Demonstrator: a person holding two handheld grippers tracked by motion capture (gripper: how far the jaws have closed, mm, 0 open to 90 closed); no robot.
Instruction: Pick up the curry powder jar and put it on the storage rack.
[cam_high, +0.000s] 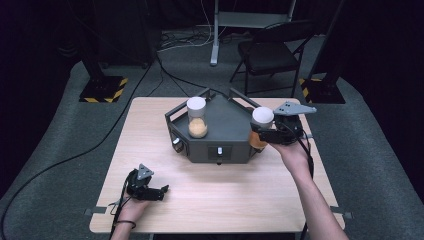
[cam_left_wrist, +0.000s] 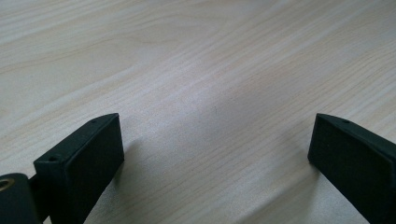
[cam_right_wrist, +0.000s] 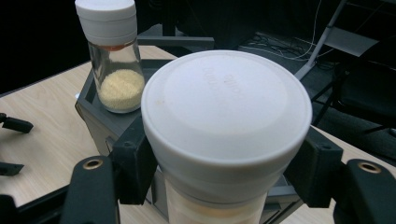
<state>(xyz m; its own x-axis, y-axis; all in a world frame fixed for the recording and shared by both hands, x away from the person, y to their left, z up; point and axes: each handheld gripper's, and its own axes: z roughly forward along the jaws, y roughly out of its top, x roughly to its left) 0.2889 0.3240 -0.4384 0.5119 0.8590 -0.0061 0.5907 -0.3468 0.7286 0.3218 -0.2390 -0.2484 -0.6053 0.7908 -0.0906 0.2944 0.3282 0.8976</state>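
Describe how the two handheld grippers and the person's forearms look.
Both grippers are black. The left gripper and the right gripper each carry a grey three-cornered plate on top and trail a black cable. Their jaws are flat black blocks with small holes; brass-coloured fittings sit near the jaw bases. The forearms are bare, and a dark band circles the left wrist.

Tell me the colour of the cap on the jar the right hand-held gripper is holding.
White; the cap shows best in the right gripper view.
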